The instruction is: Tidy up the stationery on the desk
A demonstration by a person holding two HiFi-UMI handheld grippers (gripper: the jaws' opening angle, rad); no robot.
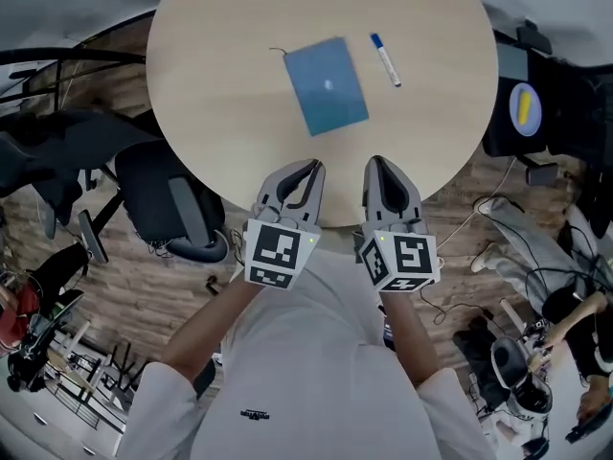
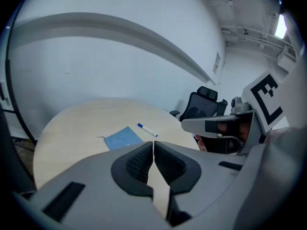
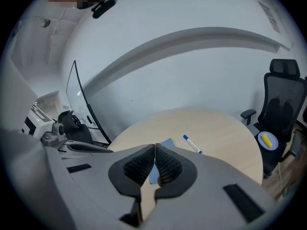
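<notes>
A blue notebook lies flat near the middle of the round wooden table, with a thin cord at its far left corner. A white pen with a blue cap rests just right of it. Both grippers hover over the table's near edge, side by side. The left gripper is shut and empty, and so is the right gripper. In the left gripper view the notebook and pen lie beyond the closed left gripper. From the right gripper, the pen shows ahead, with the notebook partly hidden.
A black office chair stands at the table's left. Another black chair at the right carries a yellow object. Cables and equipment crowd the wooden floor on both sides.
</notes>
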